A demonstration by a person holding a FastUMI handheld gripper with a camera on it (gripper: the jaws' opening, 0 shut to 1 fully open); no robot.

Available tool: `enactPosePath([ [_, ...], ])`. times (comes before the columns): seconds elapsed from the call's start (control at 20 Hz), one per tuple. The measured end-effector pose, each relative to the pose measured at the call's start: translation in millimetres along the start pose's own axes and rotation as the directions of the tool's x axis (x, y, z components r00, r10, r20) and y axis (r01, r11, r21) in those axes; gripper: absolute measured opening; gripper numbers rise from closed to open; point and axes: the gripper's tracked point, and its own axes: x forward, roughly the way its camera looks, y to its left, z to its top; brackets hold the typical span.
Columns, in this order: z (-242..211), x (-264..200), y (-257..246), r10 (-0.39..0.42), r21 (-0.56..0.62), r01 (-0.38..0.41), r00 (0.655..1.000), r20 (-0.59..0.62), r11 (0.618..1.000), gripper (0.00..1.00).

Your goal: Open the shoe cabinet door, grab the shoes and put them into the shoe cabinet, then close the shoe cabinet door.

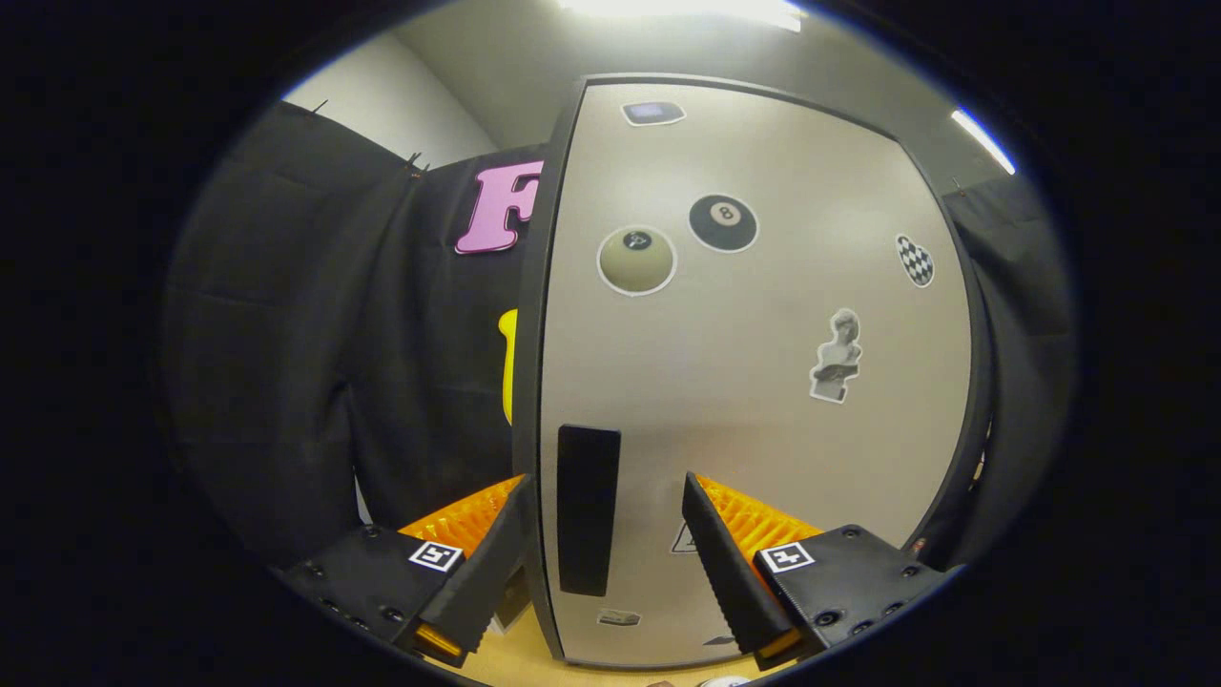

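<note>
The shoe cabinet door (754,382) stands straight ahead, a pale grey panel with a dark frame and several stickers on it. Its black vertical handle (588,509) sits near the door's left edge, low down. My gripper (606,501) is open, with the handle and the door's left edge between its two fingers. The left finger (477,534) lies beyond the door's edge, the right finger (730,549) in front of the door face. Neither finger visibly presses on the handle. The door looks shut or nearly so; I cannot tell which.
Black cloth walls (315,353) hang to the left and right of the cabinet. A strip of wooden floor (520,649) shows below the door between the fingers. A bright ceiling light (687,11) glows overhead.
</note>
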Motion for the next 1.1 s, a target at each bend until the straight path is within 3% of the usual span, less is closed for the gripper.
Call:
enactPosePath([
  [0.1, -11, 6, 1, -0.009, 0.010, 0.010, 0.999, -0.041, 1.000, 0.91],
  [0.4, -31, 16, 10, -0.010, 0.031, 0.013, 0.993, -0.115, 0.999, 0.49],
  [0.5, -32, 16, 9, -0.021, 0.046, 0.027, 0.992, -0.121, 0.999, 0.39],
  [0.75, -32, 17, 9, -0.024, 0.010, 0.025, 0.995, -0.099, 1.000, 0.30],
  [0.85, -31, 14, 10, -0.015, 0.028, 0.018, 0.994, -0.108, 0.999, 0.19],
  [0.95, -33, 14, 9, -0.004, 0.019, 0.006, 0.994, -0.109, 1.000, 0.13],
  [1.1, -34, 3, 9, 0.019, 0.021, -0.017, 0.993, -0.113, 1.000, 0.13],
])
